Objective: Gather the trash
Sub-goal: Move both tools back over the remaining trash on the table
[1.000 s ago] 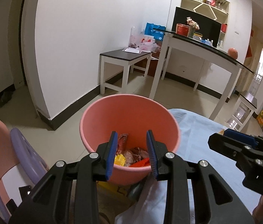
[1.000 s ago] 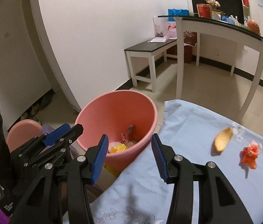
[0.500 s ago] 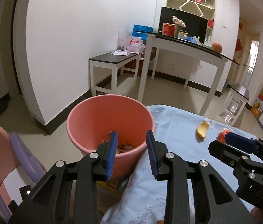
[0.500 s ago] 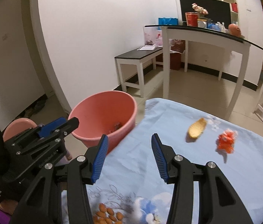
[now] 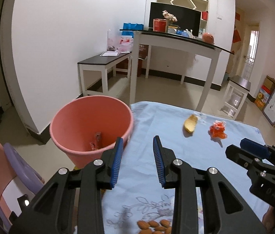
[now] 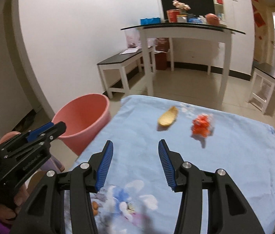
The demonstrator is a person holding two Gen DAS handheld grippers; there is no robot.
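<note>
A pink bucket (image 5: 90, 124) (image 6: 82, 120) with some trash at its bottom stands on the floor at the left edge of a table under a light blue cloth (image 5: 168, 156) (image 6: 225, 165). On the cloth's far part lie a yellow peel (image 5: 191, 123) (image 6: 167, 116) and a crumpled orange wrapper (image 5: 217, 129) (image 6: 201, 125). Several almonds (image 5: 155, 225) lie near the front edge. My left gripper (image 5: 137, 152) is open and empty over the cloth's left edge, beside the bucket. My right gripper (image 6: 135, 158) is open and empty over the cloth, short of both scraps.
Pink and purple chair backs (image 5: 6, 167) stand at the lower left. Beyond the table are a low dark-topped bench (image 5: 106, 62), a tall white table (image 5: 176, 44) with clutter, a small white stool (image 5: 237, 91) and tiled floor. A hand (image 6: 14, 197) holds the left gripper.
Both grippers have swung right, away from above the bucket and over the blue cloth. The peel, the wrapper and the almonds have come into the left view. Neither gripper's opening has changed.
</note>
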